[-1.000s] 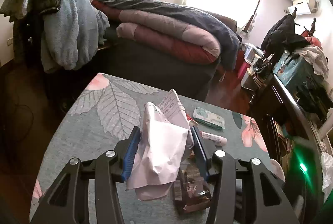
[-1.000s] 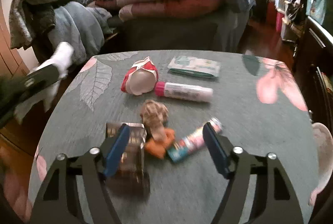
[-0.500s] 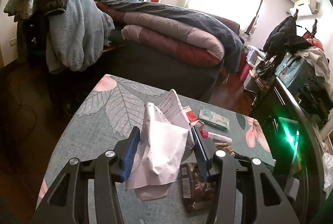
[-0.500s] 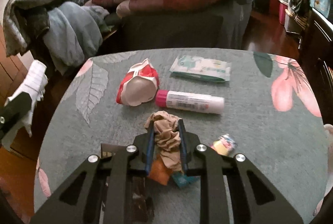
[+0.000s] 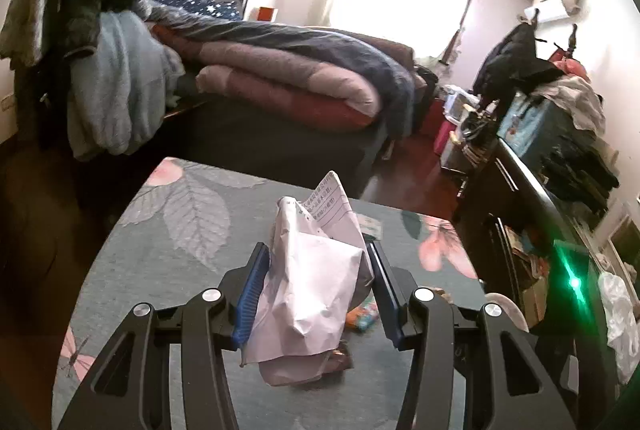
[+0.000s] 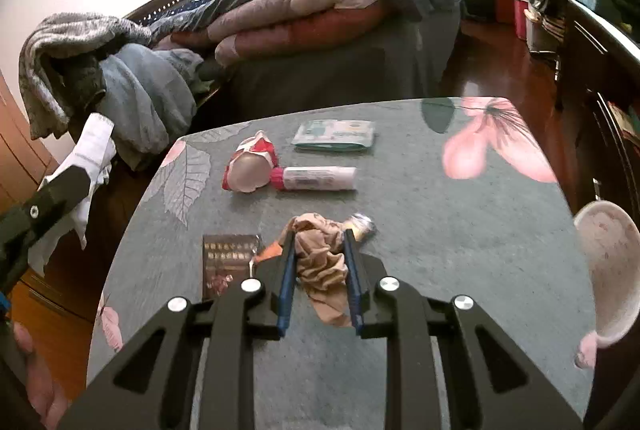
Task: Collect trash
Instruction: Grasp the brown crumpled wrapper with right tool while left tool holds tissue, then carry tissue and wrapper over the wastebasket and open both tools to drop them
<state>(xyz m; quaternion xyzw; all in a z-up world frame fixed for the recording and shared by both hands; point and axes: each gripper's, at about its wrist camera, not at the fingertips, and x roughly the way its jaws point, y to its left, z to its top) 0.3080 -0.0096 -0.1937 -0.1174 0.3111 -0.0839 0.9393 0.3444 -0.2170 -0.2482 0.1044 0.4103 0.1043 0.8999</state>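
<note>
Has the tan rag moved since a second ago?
Yes. The tan rag is now off the table, pinched in the right gripper and drawn nearer than the glue stick.

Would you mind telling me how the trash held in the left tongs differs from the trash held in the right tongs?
The left tongs hold crumpled white paper with printed text; the right tongs hold a wadded tan cloth. The paper is bulky and keeps its jaws apart; the cloth is squeezed between nearly closed jaws. The paper sticks up stiffly; the cloth droops limply. Both are pinched between blue pads.
</note>
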